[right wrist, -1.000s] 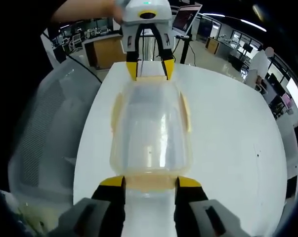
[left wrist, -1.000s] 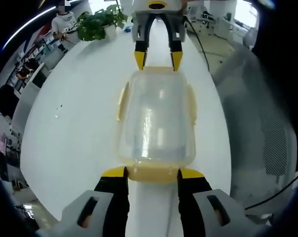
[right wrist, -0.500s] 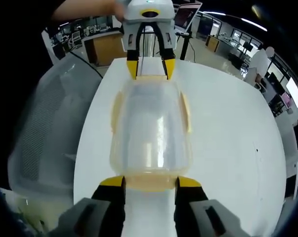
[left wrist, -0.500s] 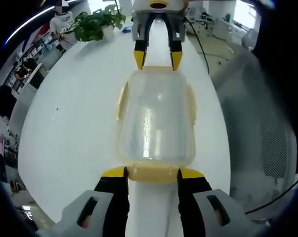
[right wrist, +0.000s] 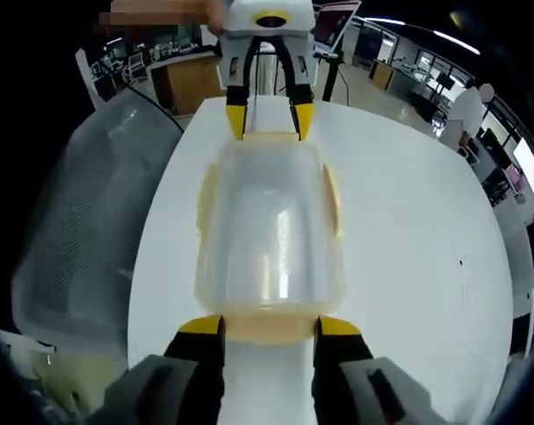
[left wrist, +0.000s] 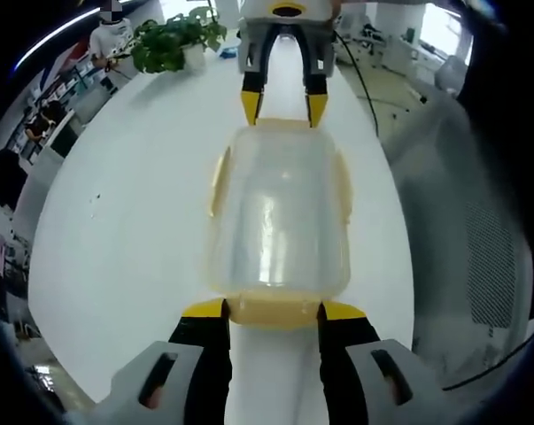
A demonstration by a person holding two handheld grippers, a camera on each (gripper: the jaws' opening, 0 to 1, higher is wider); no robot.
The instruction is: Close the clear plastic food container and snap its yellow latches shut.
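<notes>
One clear container (left wrist: 280, 212), lid on, nothing visible inside, lying on the white table (left wrist: 134, 204) between two grippers. Left gripper (left wrist: 274, 310): jaws spread, tips flanking the near yellow end latch (left wrist: 274, 312). Right gripper (left wrist: 282, 108): jaws likewise spread at the far end latch. Two side latches, yellow. Potted plant (left wrist: 174, 40) beyond, one. Container position unchanged from a second earlier.

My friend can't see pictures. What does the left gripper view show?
A clear plastic food container with yellow latches lies on a white table, lid on. The left gripper brackets its near end latch; the right gripper meets the far end. A potted plant stands beyond.
</notes>
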